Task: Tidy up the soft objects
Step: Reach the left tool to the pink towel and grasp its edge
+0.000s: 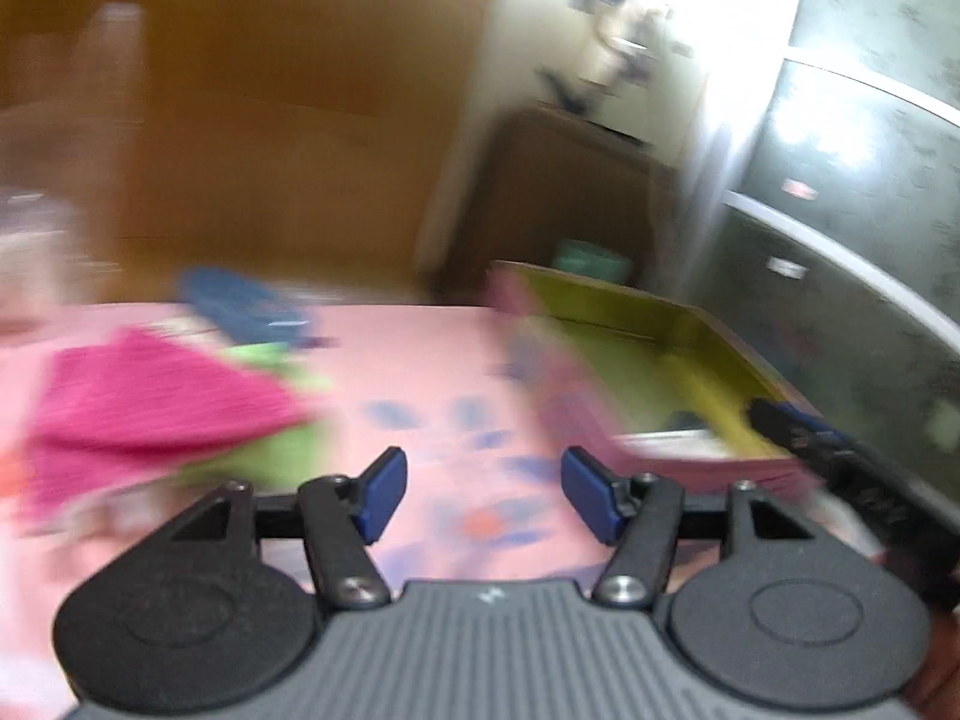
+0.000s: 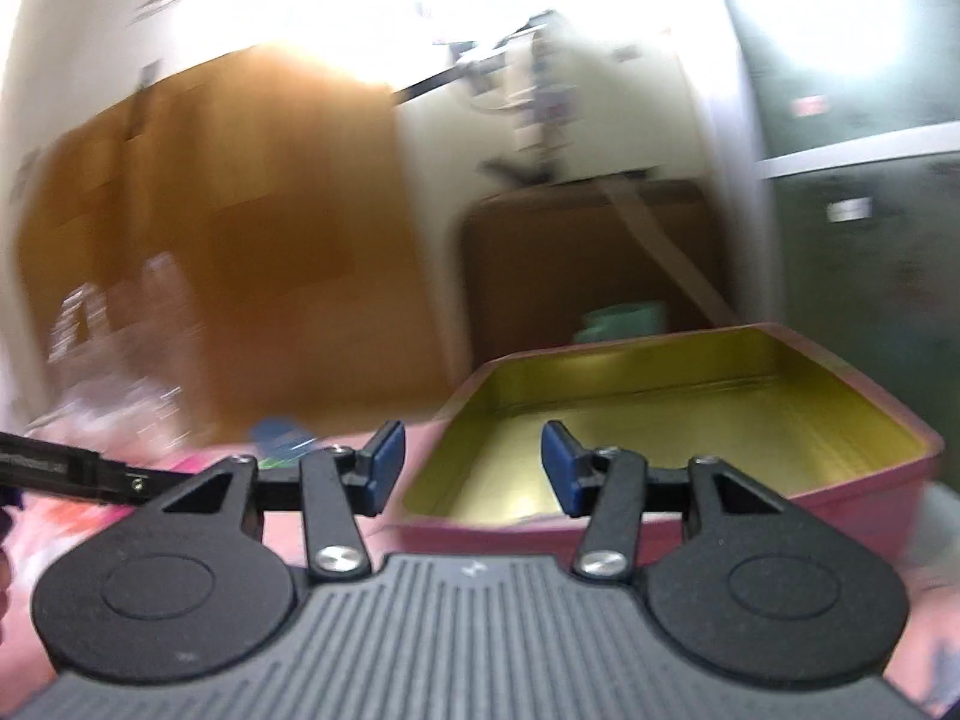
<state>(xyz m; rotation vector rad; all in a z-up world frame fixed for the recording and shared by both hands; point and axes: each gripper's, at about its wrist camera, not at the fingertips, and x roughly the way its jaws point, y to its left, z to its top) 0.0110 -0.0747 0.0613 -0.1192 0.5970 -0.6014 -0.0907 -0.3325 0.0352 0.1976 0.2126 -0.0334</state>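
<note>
Nearest the lens, the left gripper (image 1: pixel 483 495) stood with its blue-padded fingers (image 1: pixel 381 495) spread apart and nothing between them, above a pink worktop with blurred blue and orange print (image 1: pixel 420 360). The right gripper (image 2: pixel 471 468) likewise had its jaws parted and bare, poised at the near edge of a pink rectangular tin with a yellow-gold interior (image 2: pixel 660 420). In the left wrist view that tin (image 1: pixel 606 372) sat to the right on the worktop, with the right gripper's black body (image 1: pixel 840 468) by its right corner. To the left lay a magenta soft cloth (image 1: pixel 150 414) over a bright green cloth (image 1: pixel 264 456), and just behind them a blurred blue object (image 1: pixel 240 300). A brown wooden cabinet (image 1: pixel 270 120) rose beyond.
</note>
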